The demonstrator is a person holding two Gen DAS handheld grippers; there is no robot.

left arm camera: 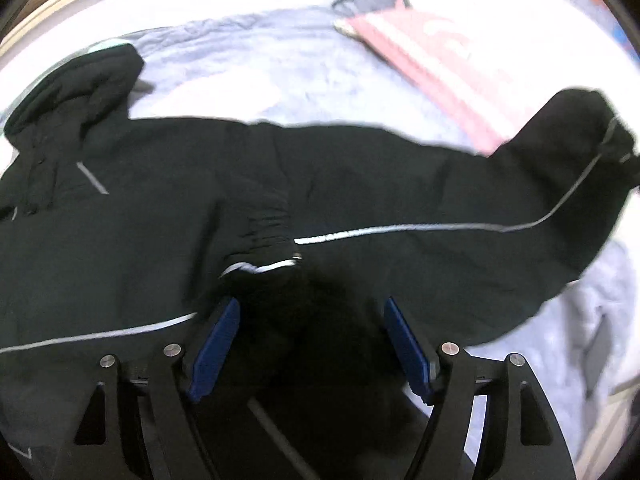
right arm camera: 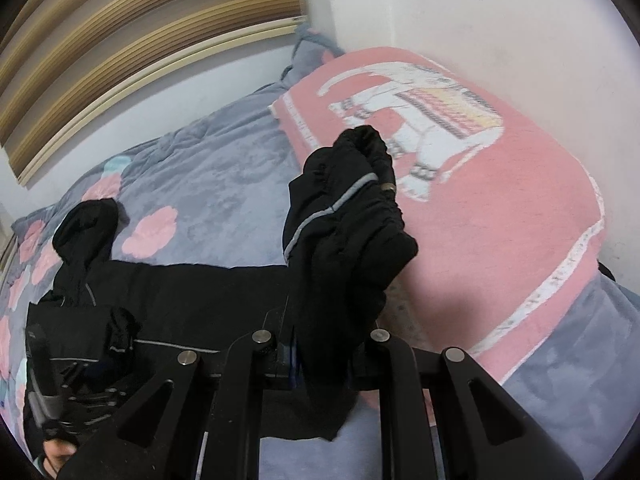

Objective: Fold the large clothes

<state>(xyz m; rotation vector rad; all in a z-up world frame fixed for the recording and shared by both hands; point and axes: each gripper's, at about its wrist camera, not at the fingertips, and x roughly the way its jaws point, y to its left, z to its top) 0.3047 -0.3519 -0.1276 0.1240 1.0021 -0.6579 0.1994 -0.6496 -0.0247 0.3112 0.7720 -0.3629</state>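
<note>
- The black jacket [left arm camera: 160,208] lay spread across the grey floral quilt [right arm camera: 208,168], hood out to one side, body flat.
- My left gripper [left arm camera: 312,344] hung spread wide over the dark cloth near the hem, blue pads [left arm camera: 216,344] apart, gripping nothing I could make out.
- My right gripper [right arm camera: 324,356] was pinched on the sleeve [right arm camera: 344,216], cuff lifted and flopping above the pink elephant blanket [right arm camera: 500,208].
- That sleeve drooped straight off the jaws, so I judged the fabric soft and limp, padded enough to carry some weight, the shell likely slick.
- The elastic cuff looked the firmest hold; thin single layers would probably slip.
- For the body, I reckoned the hem edge or the seam along the reflective piping [left arm camera: 400,232] was the place to bite.
</note>
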